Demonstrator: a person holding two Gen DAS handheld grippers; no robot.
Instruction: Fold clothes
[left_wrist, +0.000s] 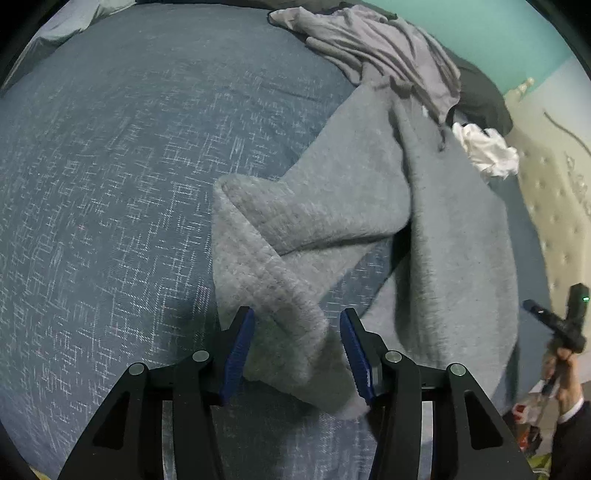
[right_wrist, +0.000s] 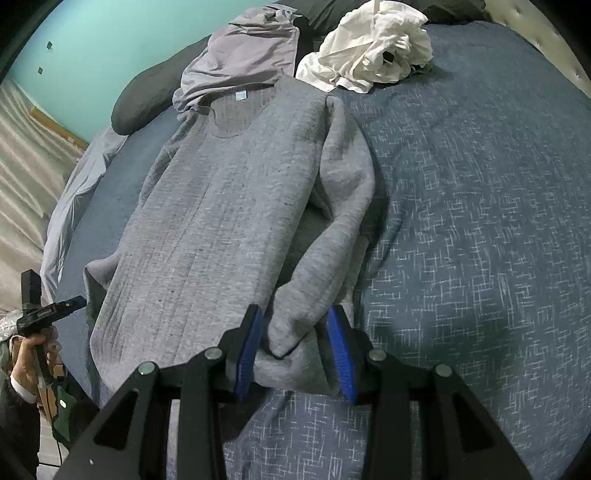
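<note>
A grey quilted sweater (right_wrist: 207, 206) lies flat on the bed, collar and white label at the far end. Its left sleeve (left_wrist: 266, 258) bends back toward me, and the cuff lies between the blue pads (left_wrist: 236, 354) of my left gripper (left_wrist: 297, 317), which is open around it. The right sleeve (right_wrist: 343, 177) is folded down along the body. Its cuff (right_wrist: 295, 339) sits between the fingers of my right gripper (right_wrist: 295, 314), also open. Each gripper shows in the other's view, held by a hand: right gripper (left_wrist: 565, 325), left gripper (right_wrist: 44, 314).
A dark blue patterned bedspread (left_wrist: 110, 184) covers the bed. A lilac-grey garment (right_wrist: 243, 55), a crumpled white garment (right_wrist: 376, 44) and a dark pillow (right_wrist: 147, 96) lie beyond the sweater's collar. A tufted headboard (left_wrist: 554, 206) stands at the right; the floor (right_wrist: 22, 155) is at the left.
</note>
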